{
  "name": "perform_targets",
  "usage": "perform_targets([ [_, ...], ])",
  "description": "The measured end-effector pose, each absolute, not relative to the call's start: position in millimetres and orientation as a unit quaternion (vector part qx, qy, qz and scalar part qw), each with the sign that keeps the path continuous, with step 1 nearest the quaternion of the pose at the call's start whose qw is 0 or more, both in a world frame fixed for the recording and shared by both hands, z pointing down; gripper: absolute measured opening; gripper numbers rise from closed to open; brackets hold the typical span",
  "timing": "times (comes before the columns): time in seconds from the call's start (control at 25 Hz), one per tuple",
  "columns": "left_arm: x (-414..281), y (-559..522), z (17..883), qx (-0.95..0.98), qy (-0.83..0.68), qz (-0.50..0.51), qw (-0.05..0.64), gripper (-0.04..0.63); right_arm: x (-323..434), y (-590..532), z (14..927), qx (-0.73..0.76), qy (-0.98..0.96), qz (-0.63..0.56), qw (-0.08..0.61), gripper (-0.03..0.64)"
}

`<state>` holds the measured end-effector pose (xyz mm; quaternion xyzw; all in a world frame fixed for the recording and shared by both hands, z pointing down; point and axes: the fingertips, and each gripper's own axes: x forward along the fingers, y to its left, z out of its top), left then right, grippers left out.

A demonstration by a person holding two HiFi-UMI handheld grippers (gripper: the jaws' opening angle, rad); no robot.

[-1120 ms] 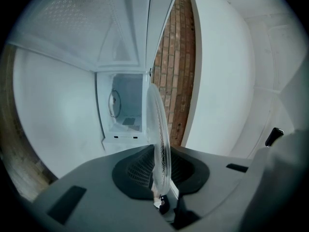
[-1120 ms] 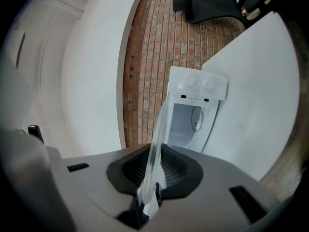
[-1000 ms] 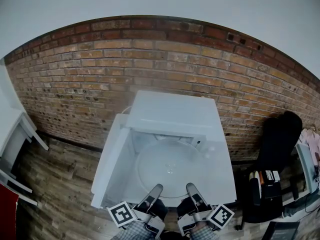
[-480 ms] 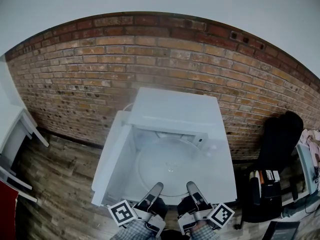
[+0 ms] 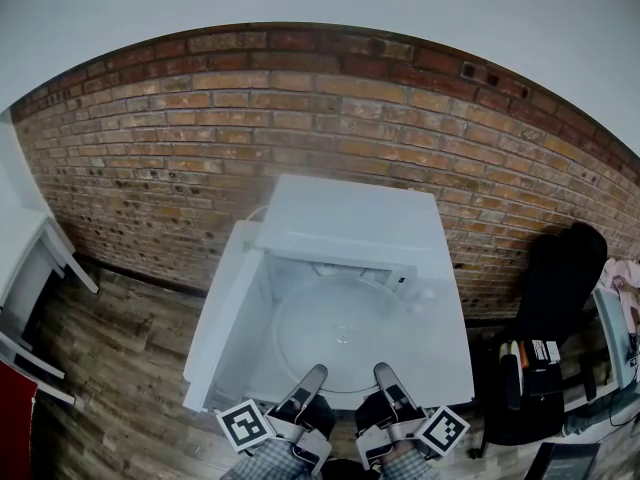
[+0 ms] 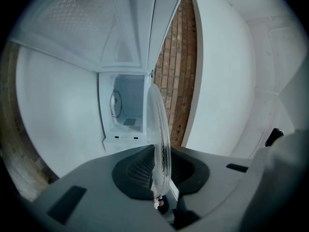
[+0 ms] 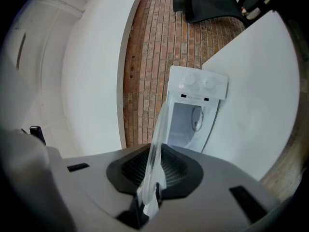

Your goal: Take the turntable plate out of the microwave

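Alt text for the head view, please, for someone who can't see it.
The left tool and right tool grip the near rim of a clear glass plate, just in front of an open white microwave. A brick wall stands behind it.

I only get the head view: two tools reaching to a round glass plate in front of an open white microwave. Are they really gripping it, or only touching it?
Observer: Gripping. The left gripper view shows the left gripper shut on the turntable plate, whose rim stands edge-on, pinched between the dark fingers.
Operator: And the other tool?
Observer: The right gripper view shows the same: the right gripper clamps the rim between its own fingers.
Operator: Is the plate clear of the oven?
Observer: Yes. In that view the microwave stands apart, beyond the plate's edge, with its cavity open.
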<state>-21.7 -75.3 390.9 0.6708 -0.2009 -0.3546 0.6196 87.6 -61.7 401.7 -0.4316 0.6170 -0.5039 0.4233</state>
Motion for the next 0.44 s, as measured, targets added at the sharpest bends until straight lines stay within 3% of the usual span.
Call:
perform_targets([
  [0.44, -20.3, -77.9, 388.8, 0.675, -0.199, -0.355, 0.616, 0.051, 89.0, -64.5, 399.9, -0.43, 0.617, -0.504, 0.424, 0.055],
])
